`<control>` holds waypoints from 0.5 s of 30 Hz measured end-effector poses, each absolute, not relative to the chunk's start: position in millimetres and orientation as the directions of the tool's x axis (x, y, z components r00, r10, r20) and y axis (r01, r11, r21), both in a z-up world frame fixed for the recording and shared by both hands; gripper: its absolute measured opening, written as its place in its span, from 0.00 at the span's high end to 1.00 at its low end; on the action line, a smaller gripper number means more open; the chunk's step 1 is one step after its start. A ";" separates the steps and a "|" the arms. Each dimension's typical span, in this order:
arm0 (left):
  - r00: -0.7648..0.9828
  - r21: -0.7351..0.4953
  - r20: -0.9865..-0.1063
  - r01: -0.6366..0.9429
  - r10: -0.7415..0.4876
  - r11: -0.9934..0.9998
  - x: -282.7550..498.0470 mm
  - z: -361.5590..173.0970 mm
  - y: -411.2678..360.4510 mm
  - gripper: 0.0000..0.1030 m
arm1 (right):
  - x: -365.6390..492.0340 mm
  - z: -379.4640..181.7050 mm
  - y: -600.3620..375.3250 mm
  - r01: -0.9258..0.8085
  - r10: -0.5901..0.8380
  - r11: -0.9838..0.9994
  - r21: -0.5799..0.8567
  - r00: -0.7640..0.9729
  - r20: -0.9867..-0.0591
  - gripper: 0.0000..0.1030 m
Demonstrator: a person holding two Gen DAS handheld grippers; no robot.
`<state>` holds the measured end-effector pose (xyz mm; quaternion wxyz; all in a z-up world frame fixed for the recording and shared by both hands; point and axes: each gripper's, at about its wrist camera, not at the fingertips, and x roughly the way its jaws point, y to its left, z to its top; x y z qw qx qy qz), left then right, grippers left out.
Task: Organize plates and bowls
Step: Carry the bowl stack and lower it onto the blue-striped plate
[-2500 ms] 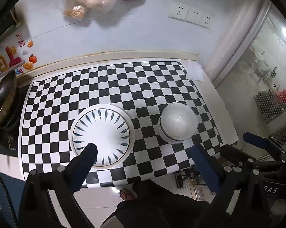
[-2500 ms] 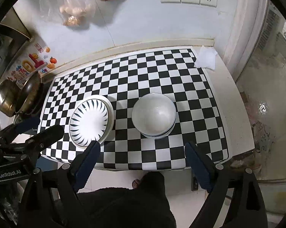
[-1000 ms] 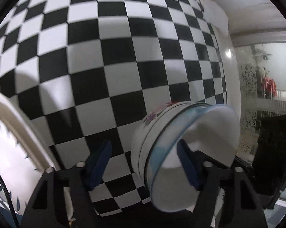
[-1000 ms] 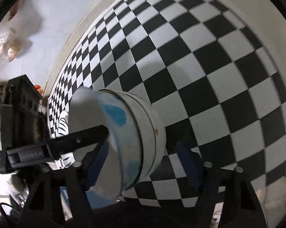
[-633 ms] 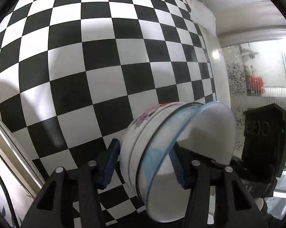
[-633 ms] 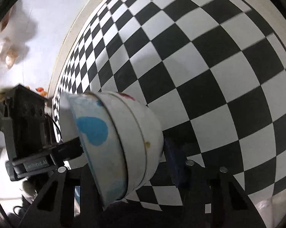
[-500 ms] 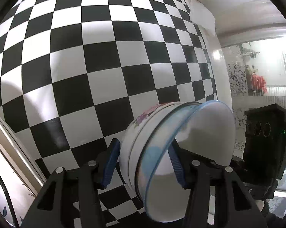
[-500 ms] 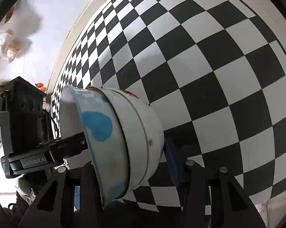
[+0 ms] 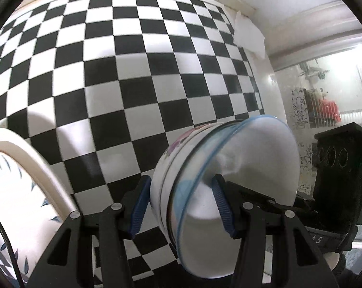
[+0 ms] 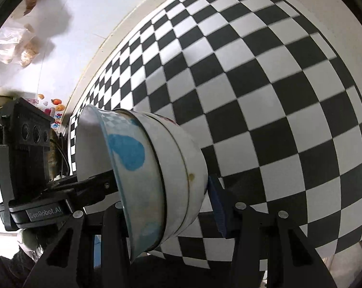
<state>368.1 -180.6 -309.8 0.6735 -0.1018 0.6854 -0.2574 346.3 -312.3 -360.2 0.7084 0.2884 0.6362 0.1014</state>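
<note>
Gripping the nested bowls (image 9: 229,168) by the rim, the left gripper (image 9: 181,206) was seen clamped above the checkered surface (image 9: 132,72). Opposite, the right gripper (image 10: 166,206) was likewise clamped; glazed, breakable, slippery ware.

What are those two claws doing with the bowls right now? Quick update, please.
Left claw and right claw both clamped on the stack of bowls, one from each side. Stack tilted. Patterned plate sits beside it at left. Checkered mat beyond looks open.
</note>
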 end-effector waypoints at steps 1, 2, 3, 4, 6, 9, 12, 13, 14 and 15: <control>-0.065 -0.490 -0.870 0.203 -0.488 0.848 368.1 -306.4 -177.7 0.52 | 349.2 -356.6 -306.9 0.215 0.511 0.815 0.538 0.170 -0.842 0.53; -0.059 -0.490 -0.871 0.198 -0.488 0.849 368.3 -302.4 -173.7 0.52 | 351.4 -354.1 -301.4 0.203 0.512 0.818 0.539 0.171 -0.842 0.53; -0.051 -0.487 -0.872 0.194 -0.487 0.852 368.5 -297.7 -168.9 0.52 | 354.0 -351.5 -295.5 0.194 0.513 0.819 0.539 0.170 -0.841 0.53; -0.043 -0.484 -0.873 0.190 -0.485 0.854 368.4 -294.1 -165.1 0.52 | 357.4 -348.6 -288.3 0.183 0.516 0.821 0.540 0.167 -0.840 0.53; -0.021 -0.477 -0.877 0.179 -0.481 0.861 367.5 -285.8 -153.1 0.52 | 357.9 -343.3 -283.5 0.158 0.522 0.824 0.544 0.163 -0.837 0.53; 0.008 -0.466 -0.881 0.154 -0.473 0.871 365.2 -277.6 -134.8 0.52 | 365.0 -337.8 -262.4 0.113 0.535 0.826 0.552 0.152 -0.831 0.53; 0.046 -0.451 -0.887 0.119 -0.459 0.885 361.8 -268.2 -109.8 0.52 | 371.9 -332.2 -232.6 0.060 0.551 0.826 0.561 0.132 -0.824 0.53; 0.055 -0.448 -0.888 0.111 -0.456 0.887 360.7 -266.4 -103.5 0.52 | 369.3 -328.1 -227.6 0.043 0.556 0.824 0.564 0.128 -0.821 0.53; 0.066 -0.444 -0.890 0.101 -0.452 0.890 359.5 -264.0 -95.4 0.52 | 367.8 -325.7 -221.1 0.028 0.560 0.823 0.567 0.122 -0.819 0.53; 0.081 -0.439 -0.891 0.084 -0.446 0.894 358.4 -260.8 -84.2 0.52 | 370.4 -324.8 -208.7 0.009 0.567 0.821 0.571 0.112 -0.816 0.53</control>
